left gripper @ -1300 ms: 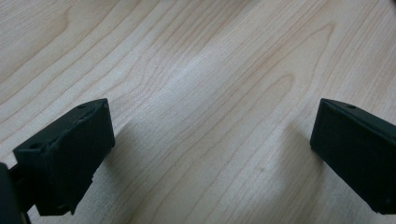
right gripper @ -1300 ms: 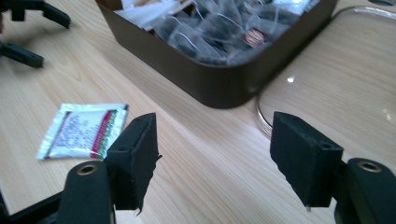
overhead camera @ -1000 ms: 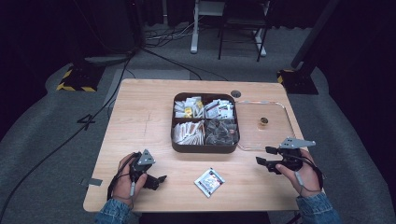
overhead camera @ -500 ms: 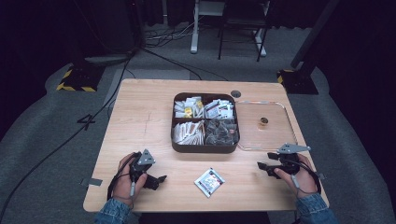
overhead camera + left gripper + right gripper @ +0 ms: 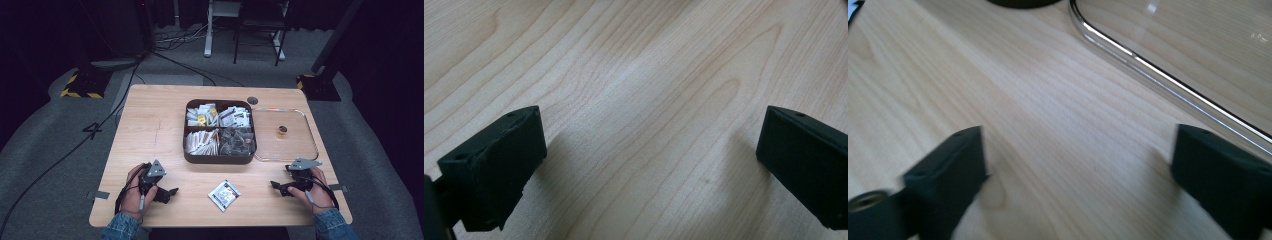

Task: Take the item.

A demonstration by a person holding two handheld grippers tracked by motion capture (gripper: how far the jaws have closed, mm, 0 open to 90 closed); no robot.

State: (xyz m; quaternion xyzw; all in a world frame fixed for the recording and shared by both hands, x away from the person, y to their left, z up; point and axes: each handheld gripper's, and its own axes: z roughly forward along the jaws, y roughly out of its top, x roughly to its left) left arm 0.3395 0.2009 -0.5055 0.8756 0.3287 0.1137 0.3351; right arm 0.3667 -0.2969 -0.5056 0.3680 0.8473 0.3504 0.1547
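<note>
A dark brown box (image 5: 220,159) with four compartments of small packets stands mid-table. Its clear lid (image 5: 285,145) lies flat to its right. One white sachet (image 5: 224,194) lies on the wood near the front edge, between my two hands. My left gripper (image 5: 169,193) rests low at the front left, open, with bare wood between its jaws (image 5: 649,165). My right gripper (image 5: 279,187) sits low at the front right, open; its jaws have just been opening and nothing is between them (image 5: 1078,180). The lid's rim (image 5: 1158,75) runs just beyond it.
The wooden table (image 5: 150,125) has free room at its left. A small round object (image 5: 282,129) sits under or on the lid, and a cable hole (image 5: 252,100) lies behind the box. Dark floor, cables and stands surround the table.
My right hand has sunk toward the table and come nearer its front edge. The left hand has stayed put. The sachet, box and lid have not moved.
</note>
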